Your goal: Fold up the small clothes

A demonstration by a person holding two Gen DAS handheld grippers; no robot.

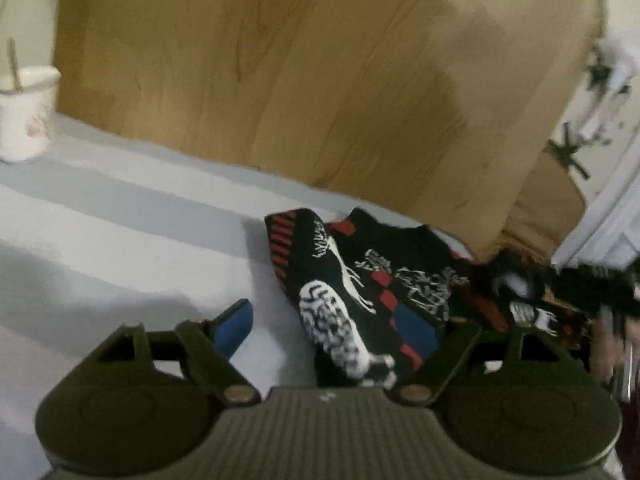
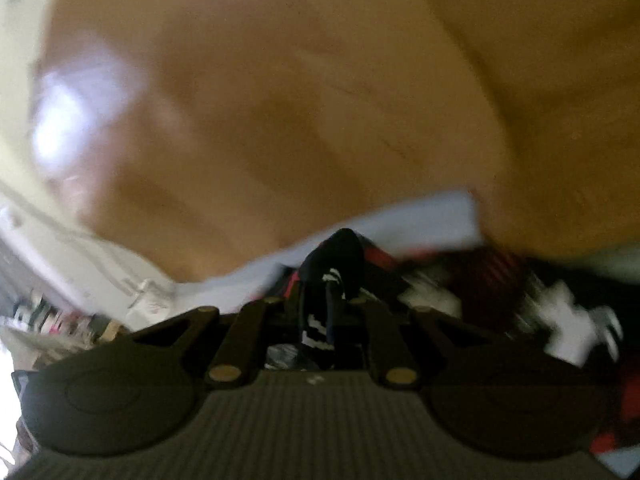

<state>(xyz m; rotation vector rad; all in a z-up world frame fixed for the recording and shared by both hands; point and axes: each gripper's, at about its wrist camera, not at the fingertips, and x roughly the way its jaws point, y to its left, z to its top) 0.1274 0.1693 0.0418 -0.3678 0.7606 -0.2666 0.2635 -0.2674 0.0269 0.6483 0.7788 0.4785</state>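
Your right tongs (image 2: 326,300) pinch patterned black garment (image 1: 360,280); your left tongs (image 1: 336,320) spread wide over it, on bench (image 1: 120,220).

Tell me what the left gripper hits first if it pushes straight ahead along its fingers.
Most likely the black, red and white patterned knit garment, lying between the open left gripper fingers on the pale grey-striped sheet. Beyond it stands the wooden headboard. Depth is unclear.

Cup (image 1: 26,114) far left; cloth (image 1: 120,216) btwn open.
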